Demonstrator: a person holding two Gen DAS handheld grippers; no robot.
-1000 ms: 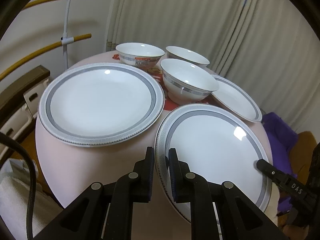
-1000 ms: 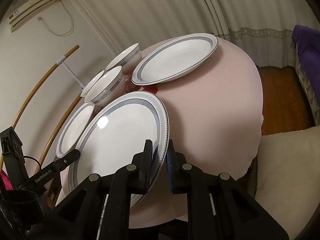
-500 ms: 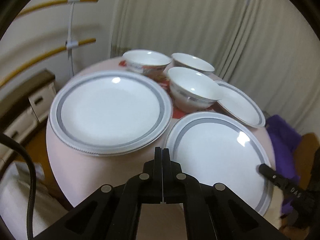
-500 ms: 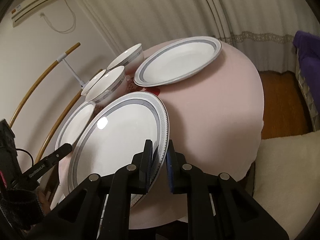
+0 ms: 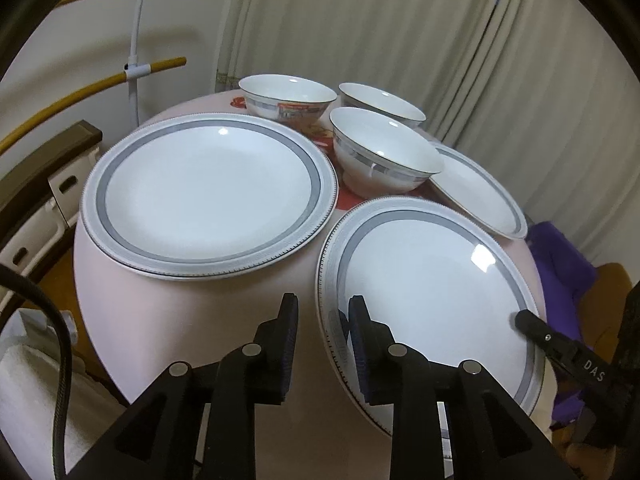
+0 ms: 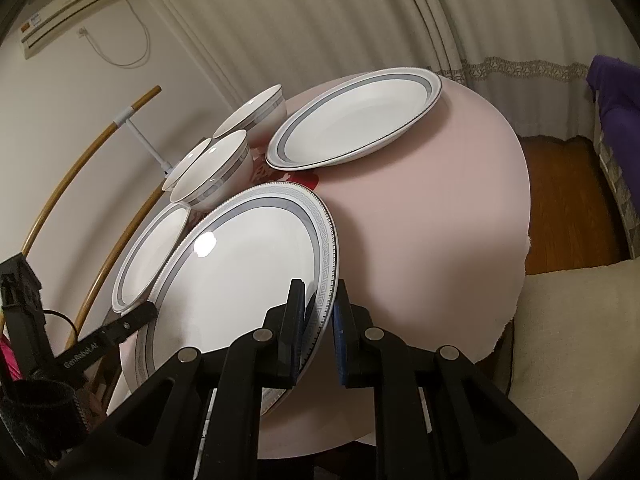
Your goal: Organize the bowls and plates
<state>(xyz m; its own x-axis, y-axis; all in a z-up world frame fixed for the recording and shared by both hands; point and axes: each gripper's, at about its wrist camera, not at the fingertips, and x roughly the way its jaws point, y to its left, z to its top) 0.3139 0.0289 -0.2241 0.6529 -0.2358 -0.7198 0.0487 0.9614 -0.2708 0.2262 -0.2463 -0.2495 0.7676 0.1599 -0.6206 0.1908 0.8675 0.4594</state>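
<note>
Left gripper (image 5: 323,330): jaws are parted and set astride the near plate's (image 5: 432,284) rim, one finger under, one over; nothing is clamped yet, as a gap shows on the outer side.
Right gripper (image 6: 319,312): jaws are likewise parted around the opposite rim of the same plate, not closed on it.
Near plate: it overhangs the bench (image 5: 192,320) edge, which leaves room for a finger beneath the rim.
Two-sided grasp: it is judged to be chosen because the plate is wide and slippery.
Big plate (image 5: 208,196): it lies flat, just beside the near plate; likely the stacking base.
Small plate (image 5: 480,196): it lies behind the near plate.
Bowls (image 5: 380,152): three are grouped at the back, unstacked.
</note>
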